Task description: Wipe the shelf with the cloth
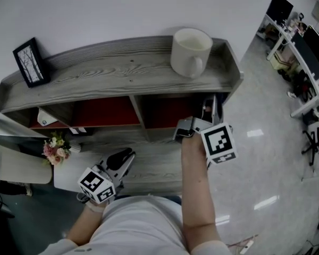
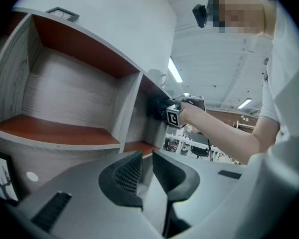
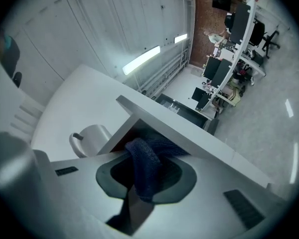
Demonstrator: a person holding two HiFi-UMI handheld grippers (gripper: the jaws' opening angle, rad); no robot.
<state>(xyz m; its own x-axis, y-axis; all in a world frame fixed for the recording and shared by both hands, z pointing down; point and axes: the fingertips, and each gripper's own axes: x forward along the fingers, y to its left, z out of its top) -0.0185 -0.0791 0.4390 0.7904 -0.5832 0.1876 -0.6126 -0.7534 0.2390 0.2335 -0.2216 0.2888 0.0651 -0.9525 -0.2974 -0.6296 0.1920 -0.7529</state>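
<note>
My right gripper (image 1: 210, 110) had its jaws clamped on the blue cloth (image 3: 143, 166), pushed into the right compartment of the shelf (image 1: 111, 68). I judged the wiping under way there, with the left compartment and top perhaps left to do. My left gripper (image 1: 122, 161) hung low, jaws barely apart, empty. I could read no writing, only square markers.

shirt (image 1: 143, 222) white | left claw (image 2: 147, 158) grey, pads (image 2: 127, 176) black | marker cube (image 1: 97, 185) black-white
</note>
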